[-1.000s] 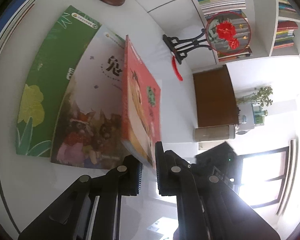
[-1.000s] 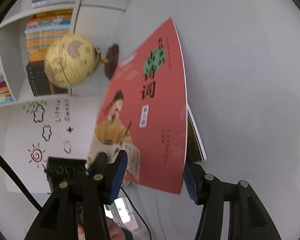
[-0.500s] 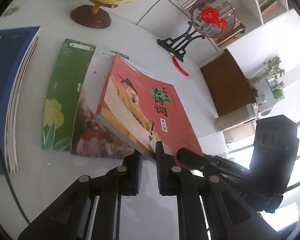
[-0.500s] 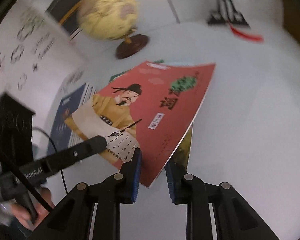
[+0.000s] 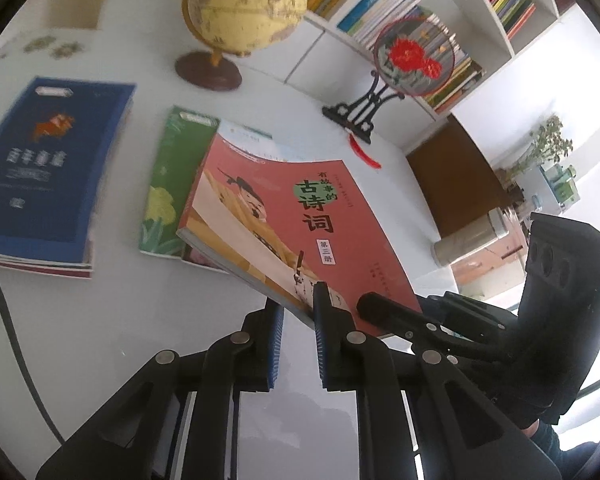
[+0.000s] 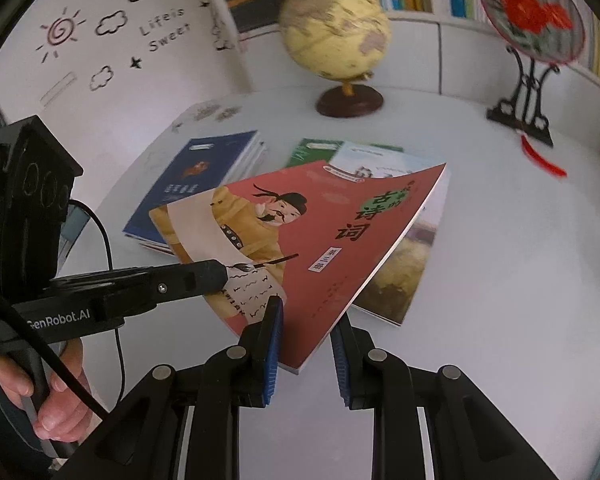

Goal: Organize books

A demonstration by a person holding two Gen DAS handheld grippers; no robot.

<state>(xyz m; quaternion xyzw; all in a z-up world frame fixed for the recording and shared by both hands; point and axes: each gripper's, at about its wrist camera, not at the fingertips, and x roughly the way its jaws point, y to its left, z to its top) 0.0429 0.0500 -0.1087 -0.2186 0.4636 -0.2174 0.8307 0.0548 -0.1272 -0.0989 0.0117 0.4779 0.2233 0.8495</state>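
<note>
Right wrist view: both tongs (image 6: 304,344) (image 5: 298,340) now pinch the red book (image 6: 300,240), lifted higher.

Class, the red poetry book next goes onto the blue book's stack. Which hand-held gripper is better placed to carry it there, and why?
Probably the left hand-held gripper. It clamps the red poetry book on the edge nearer the blue book. The right hand-held gripper grips the bottom corner, farther from that stack.

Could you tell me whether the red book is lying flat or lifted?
Lifted: the closed red book tilts above the table, both grippers gripping its near edge.
</note>
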